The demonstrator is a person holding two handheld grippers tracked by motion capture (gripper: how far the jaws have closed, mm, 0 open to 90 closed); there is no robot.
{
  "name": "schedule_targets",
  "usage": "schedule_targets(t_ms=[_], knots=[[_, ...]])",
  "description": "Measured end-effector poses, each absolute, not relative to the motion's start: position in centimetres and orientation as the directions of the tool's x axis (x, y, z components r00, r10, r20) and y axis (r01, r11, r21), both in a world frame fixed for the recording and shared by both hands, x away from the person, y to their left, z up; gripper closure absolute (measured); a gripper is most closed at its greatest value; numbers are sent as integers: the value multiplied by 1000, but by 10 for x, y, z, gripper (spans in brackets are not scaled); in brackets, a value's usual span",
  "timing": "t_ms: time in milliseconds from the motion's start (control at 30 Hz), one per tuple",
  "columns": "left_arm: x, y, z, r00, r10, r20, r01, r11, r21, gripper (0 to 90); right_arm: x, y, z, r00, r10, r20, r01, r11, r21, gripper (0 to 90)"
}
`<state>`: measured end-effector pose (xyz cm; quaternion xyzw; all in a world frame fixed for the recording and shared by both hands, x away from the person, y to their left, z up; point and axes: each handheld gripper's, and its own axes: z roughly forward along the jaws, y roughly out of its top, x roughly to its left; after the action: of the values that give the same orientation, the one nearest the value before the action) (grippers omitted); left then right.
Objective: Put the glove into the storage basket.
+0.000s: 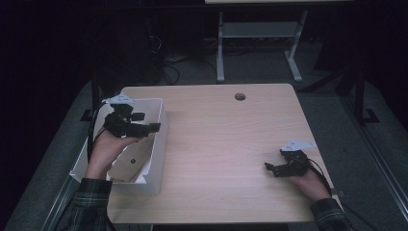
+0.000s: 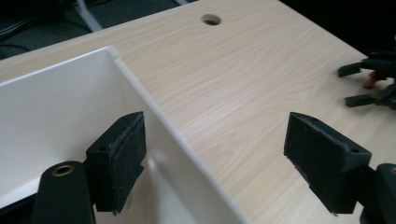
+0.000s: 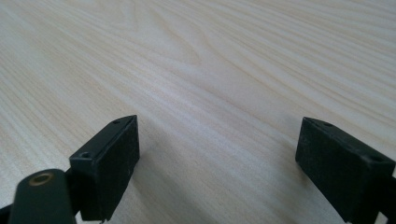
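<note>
A white bin (image 1: 159, 155) stands at the left edge of the wooden table (image 1: 226, 144). My left gripper (image 1: 150, 121) hangs over the bin, held in a hand with a plaid sleeve, jaws pointing right. In the left gripper view this gripper (image 2: 219, 154) is open, one pad over the bin (image 2: 46, 107) and the other over the table, with the bin's wall below the gap. My right gripper (image 1: 269, 169) rests low near the table's right edge, pointing left. It (image 3: 210, 163) is open over bare wood, nothing between its pads.
A round cable hole (image 1: 240, 96) sits near the table's far edge. Something tan with a dark spot (image 1: 130, 166) lies in the bin's near end; I cannot tell what it is. A grey desk frame (image 1: 220, 53) and cables stand on the dark floor beyond.
</note>
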<state>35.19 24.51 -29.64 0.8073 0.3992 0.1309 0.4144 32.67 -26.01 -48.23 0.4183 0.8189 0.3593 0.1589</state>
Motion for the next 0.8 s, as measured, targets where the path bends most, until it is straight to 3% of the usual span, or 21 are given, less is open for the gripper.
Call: schedule_targets(t_ms=[467,800], knots=[[349,177,-295,749,656,-96,470,-424,774,206,326,-260,-482,-601,798,42,572,393,720,132],[345,133,-319,788,607,-102,444,-446,777,215,326,-260,-482,-603,797,43,570,393,721,131]])
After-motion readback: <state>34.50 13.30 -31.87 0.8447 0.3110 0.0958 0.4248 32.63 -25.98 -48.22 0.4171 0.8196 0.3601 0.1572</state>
